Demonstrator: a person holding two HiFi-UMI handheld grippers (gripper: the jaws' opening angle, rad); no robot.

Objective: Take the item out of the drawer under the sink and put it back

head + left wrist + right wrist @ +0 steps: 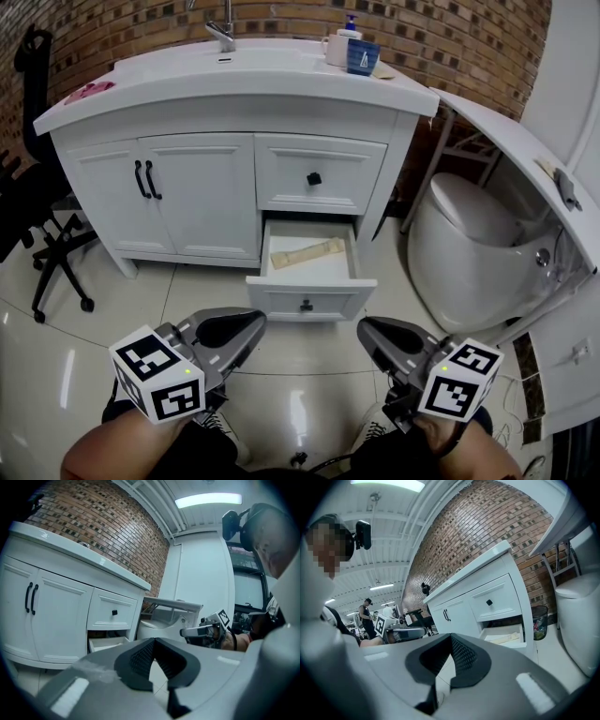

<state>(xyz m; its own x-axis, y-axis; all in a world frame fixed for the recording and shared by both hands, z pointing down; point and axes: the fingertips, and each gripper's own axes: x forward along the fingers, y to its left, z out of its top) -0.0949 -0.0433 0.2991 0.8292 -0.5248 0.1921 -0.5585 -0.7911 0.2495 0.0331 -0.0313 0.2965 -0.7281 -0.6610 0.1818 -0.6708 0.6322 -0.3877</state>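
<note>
The lower drawer (309, 281) of the white sink cabinet (202, 192) stands pulled out. A long pale tan item (307, 253) lies slantwise inside it. Both grippers hover low over the floor, in front of the drawer and apart from it. My left gripper (257, 322) is shut and holds nothing; its tips meet in the left gripper view (154, 640). My right gripper (365, 327) is likewise shut and empty, with its tips together in the right gripper view (450, 635). That view also shows the open drawer (513, 644) with the tan item (505, 638) in it.
A white toilet (469, 244) stands right of the cabinet under a slanted white panel (525, 155). A black office chair (42, 220) is at the left. Cups (361, 56) and a pink cloth (89, 91) sit on the counter. A waste bin (539, 622) is beside the cabinet.
</note>
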